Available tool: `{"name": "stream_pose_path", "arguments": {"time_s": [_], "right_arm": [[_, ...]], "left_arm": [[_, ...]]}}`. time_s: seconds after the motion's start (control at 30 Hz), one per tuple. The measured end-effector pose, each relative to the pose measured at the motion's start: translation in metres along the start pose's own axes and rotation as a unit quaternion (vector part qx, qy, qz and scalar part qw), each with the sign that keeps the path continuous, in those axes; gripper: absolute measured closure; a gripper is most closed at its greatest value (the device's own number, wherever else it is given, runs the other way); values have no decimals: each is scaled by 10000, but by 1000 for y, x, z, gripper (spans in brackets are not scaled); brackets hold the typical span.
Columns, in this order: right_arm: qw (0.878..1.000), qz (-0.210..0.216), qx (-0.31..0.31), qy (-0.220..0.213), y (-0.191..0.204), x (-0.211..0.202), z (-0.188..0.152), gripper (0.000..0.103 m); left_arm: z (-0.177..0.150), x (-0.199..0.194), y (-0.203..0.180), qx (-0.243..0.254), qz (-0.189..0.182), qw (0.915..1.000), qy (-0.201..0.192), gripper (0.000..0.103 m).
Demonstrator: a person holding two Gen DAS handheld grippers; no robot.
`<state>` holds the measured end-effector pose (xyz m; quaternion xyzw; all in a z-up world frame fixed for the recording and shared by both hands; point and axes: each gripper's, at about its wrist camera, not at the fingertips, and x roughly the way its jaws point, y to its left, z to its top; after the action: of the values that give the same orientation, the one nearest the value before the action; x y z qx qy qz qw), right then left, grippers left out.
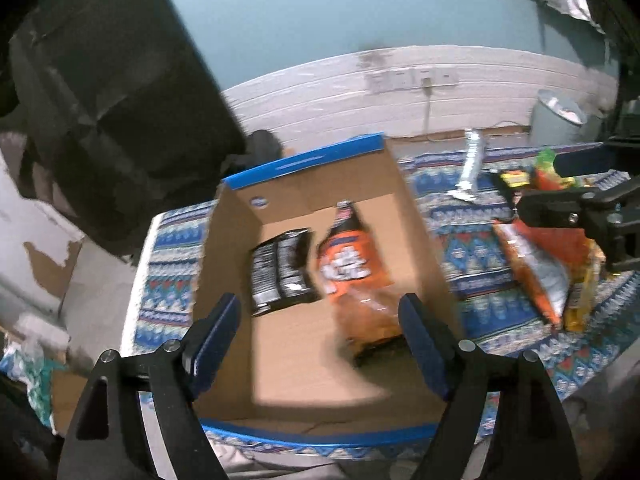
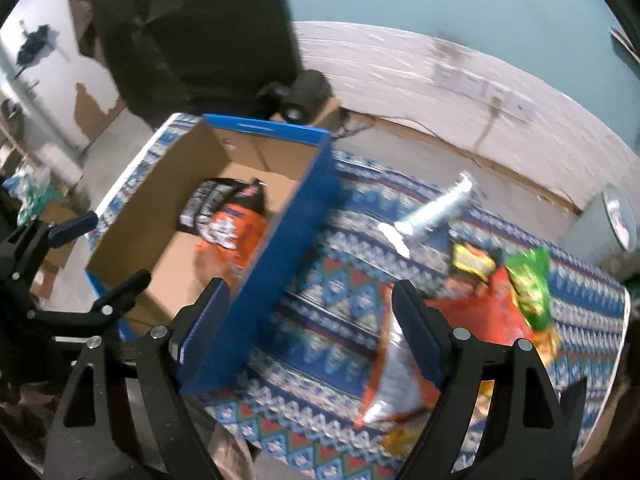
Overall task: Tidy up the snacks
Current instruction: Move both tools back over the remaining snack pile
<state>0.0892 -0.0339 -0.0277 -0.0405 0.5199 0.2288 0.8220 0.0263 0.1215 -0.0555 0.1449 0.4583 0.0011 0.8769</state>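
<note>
The snacks are split: an orange bag (image 1: 352,276) and a black packet (image 1: 280,272) lie flat in the cardboard box (image 1: 320,360), while a heap of bags (image 2: 496,304) and a silver packet (image 2: 436,208) wait on the patterned cloth (image 2: 328,292) just beside the box's blue outer wall. Both your left gripper (image 1: 320,344) and right gripper (image 2: 308,336) stand wide with nothing held. If you swing the right gripper toward the heap carelessly, its near finger, close to the box wall, could catch and shove the box; grabbing overlapping bags may drag neighbours off the cloth.
</note>
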Motion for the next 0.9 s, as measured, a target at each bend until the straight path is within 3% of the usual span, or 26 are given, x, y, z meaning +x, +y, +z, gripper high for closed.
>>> {"name": "stream_pose_path", "arguments": {"time_s": [0.2,0.6,0.9], "right_arm": [[9990,-273,364,32,-44,-13,-23,19],[9923,-700,970,327,-121,-16,-78,19],[9866,-749,1348,529,-152,-1,-114,19]], "left_arm": [[9,-4,-40,280,-469,9985,-46,21],[13,9,-119,862,-811,9927,234,21],[9,24,-159,1241,-1029,9862,386,21]]}}
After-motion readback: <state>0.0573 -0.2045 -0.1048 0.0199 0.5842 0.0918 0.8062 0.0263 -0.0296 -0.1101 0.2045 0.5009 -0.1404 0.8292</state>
